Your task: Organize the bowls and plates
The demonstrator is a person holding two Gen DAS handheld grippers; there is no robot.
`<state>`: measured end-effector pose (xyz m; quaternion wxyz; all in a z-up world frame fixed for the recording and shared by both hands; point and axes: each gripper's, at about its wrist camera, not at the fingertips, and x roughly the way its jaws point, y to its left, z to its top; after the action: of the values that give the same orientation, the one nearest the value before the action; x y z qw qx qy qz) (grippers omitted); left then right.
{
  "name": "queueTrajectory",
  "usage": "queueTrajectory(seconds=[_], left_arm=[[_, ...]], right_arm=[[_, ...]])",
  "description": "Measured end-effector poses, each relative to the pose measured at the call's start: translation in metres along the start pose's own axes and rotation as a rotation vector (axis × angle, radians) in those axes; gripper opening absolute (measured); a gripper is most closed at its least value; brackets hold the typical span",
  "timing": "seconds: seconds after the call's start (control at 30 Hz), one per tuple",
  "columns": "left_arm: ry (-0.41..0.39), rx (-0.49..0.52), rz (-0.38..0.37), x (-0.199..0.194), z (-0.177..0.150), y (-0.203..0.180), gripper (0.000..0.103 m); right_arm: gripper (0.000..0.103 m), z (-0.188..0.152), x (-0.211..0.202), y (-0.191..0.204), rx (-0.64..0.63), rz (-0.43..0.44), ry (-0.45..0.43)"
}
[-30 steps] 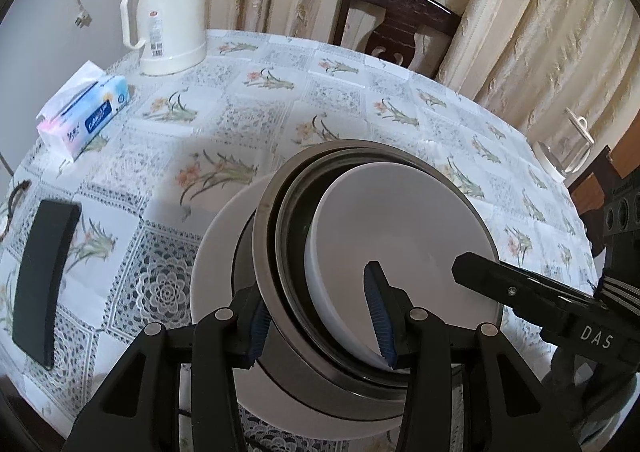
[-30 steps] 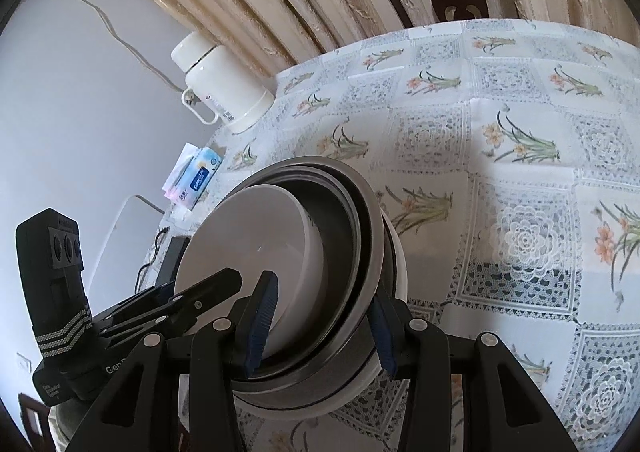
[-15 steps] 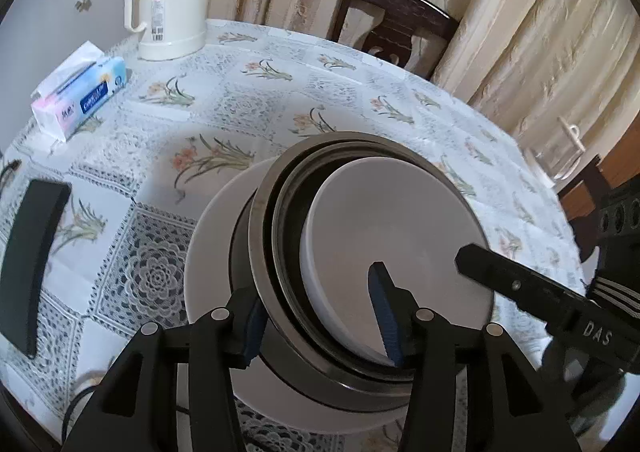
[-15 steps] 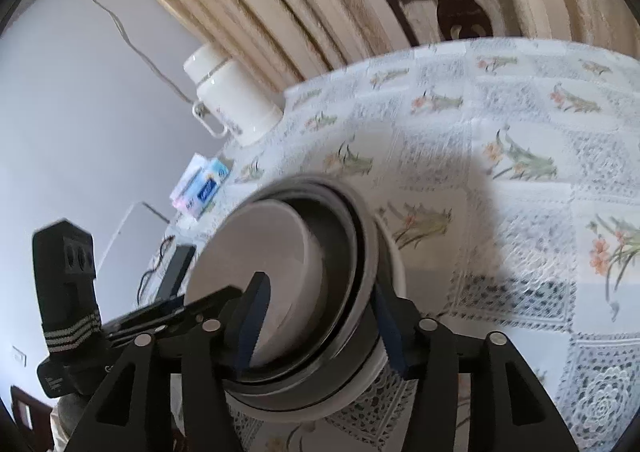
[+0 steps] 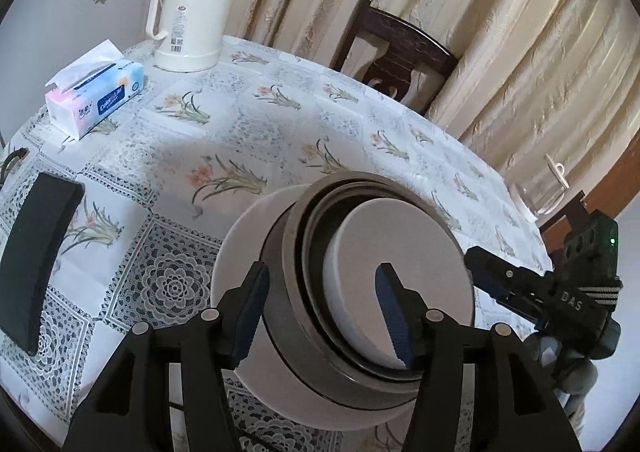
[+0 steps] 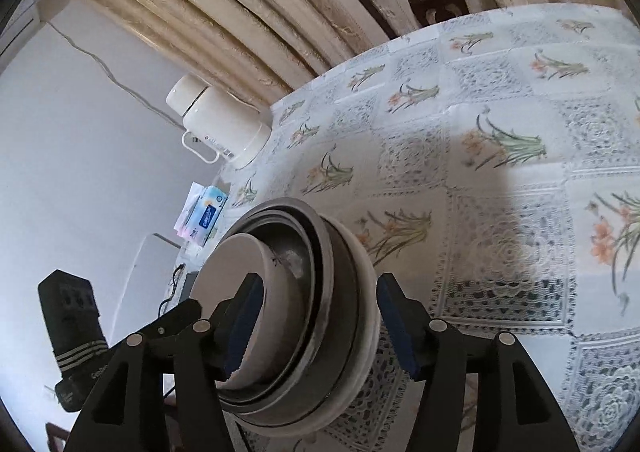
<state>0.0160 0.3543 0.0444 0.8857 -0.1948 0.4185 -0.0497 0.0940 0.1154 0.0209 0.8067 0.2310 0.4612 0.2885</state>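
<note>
Tissue box (image 5: 96,91) marked "Colour Life"; right gripper (image 5: 532,288) marked "DAS".

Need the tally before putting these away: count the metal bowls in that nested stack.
2, as far as visible: the outer metal bowl sits on the white plate; the inner metal bowl nests inside it, holding the white bowl. More may be hidden.

Both wrist cameras sit close behind the nested stack of bowls (image 5: 360,292), one on each side. The left view looks toward the table's far edge (image 5: 400,99) and chair (image 5: 396,51); the right view (image 6: 288,332) is tilted. Both show the thermos (image 5: 192,11) and tissue box (image 5: 96,91).
</note>
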Motion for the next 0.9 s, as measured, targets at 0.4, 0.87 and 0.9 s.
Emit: queueTrajectory(seconds=[0.4,0.87,0.9], left_arm=[[-0.001,-0.022,-0.021,0.009,0.001,0.009,0.059],[0.031,-0.065,-0.032,0.013,-0.003,0.026,0.059],[0.03,-0.059,-0.028,0.013,-0.003,0.026,0.059]], right_arm=[[0.068,-0.005,0.015,0.007,-0.006,0.011,0.033],[0.069,-0.013,0.023,0.022,-0.054,0.002,0.047],[0.069,-0.014,0.024,0.022,-0.054,-0.002,0.049]])
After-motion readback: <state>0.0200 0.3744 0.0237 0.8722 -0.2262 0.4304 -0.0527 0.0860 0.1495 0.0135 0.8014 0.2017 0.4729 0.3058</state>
